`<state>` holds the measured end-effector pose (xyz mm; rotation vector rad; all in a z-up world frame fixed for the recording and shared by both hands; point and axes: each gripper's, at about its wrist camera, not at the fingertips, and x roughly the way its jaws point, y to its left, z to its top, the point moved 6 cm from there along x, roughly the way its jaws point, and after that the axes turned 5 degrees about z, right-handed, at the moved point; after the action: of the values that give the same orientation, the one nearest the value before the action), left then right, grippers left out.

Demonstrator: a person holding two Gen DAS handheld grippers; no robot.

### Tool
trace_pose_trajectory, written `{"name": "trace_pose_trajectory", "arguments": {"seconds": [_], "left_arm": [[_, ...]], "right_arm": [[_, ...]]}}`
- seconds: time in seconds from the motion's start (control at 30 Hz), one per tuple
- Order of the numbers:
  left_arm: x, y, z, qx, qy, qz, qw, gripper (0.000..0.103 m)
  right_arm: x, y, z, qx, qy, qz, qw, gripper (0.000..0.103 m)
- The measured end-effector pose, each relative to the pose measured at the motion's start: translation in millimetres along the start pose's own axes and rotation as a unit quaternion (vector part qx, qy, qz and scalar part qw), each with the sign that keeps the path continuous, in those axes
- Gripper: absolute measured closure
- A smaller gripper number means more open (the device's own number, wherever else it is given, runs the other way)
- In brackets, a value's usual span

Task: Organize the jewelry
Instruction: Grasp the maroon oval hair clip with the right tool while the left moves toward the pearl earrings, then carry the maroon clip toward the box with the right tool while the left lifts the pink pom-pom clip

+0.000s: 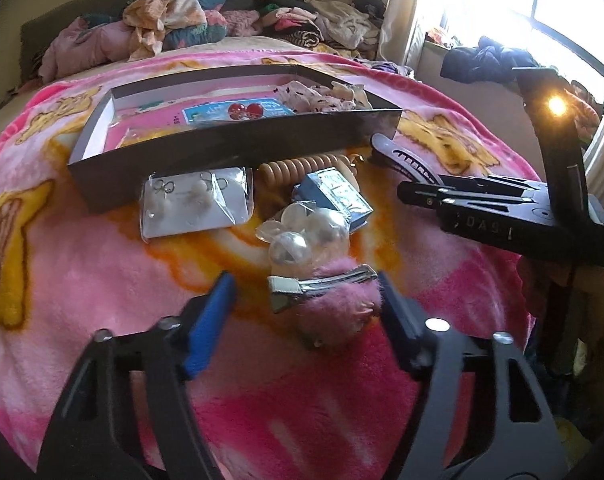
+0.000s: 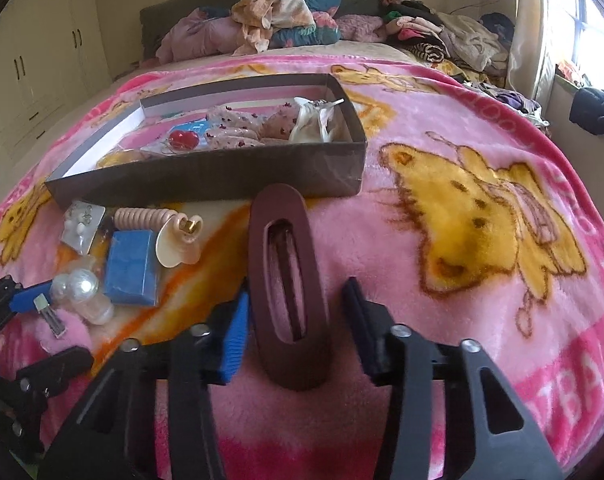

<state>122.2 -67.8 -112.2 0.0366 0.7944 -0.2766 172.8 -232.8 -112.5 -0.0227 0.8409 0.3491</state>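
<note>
Bedroom, pink cartoon blanket on the bed; open dark box sits at 12 o'clock from both grippers, already partly filled with bagged pieces.

Left gripper: jaws part-way in, straddling the pink fluffy hair clip. Right pad looks to be against the fluff; blue left pad stands clear, gap visible. Not clamped yet. Clip's metal bar runs roughly 9-to-3, across the jaw line, so closing would pinch the fluff body rather than the bar.

Right gripper: jaws also part-way in, around the brown oval hair clip. Its long axis runs 12-to-6, straight along the fingers, so the squeeze goes across the narrow width. Blue pad is at or near the clip's left edge, dark pad stands off at 3 o'clock. Not gripped.

Each arm is nearest its own item. Loose between them: pearl bag, blue packet, earring card, coil tie.

Judgement: both need a further close, then a lift and carry toward 12 o'clock over the box wall.
</note>
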Motion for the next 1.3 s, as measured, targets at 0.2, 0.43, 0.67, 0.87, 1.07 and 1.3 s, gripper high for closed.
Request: {"name": "trace_pose_trajectory", "arguments": {"seconds": [0.2,0.43,0.67,0.87,1.07,1.3], "left_arm": [[-2,-4,-1,0.004,-0.002,-0.005,1.0000,0.069],[-9,-1,2,-0.004,-0.010,-0.005,0.9999,0.070],[-17,9,5,-0.016,-0.019,-0.002,0.9997,0.071],[-23,22,11,-0.031,-0.029,0.004,0.9991,0.071],[-29,36,23,-0.044,-0.047,0.013,0.9978,0.071],[-34,57,45,-0.059,-0.074,0.026,0.9952,0.071]], "right_arm": [[-9,-4,-2,0.015,-0.012,0.010,1.000,0.072],[-27,-1,1,0.025,-0.032,0.029,0.999,0.072],[-39,12,4,0.021,-0.045,0.044,0.998,0.074],[-39,20,2,0.015,-0.035,0.046,0.998,0.074],[-44,17,7,0.030,-0.050,0.053,0.997,0.074],[-59,18,23,0.030,-0.077,0.056,0.995,0.074]]}}
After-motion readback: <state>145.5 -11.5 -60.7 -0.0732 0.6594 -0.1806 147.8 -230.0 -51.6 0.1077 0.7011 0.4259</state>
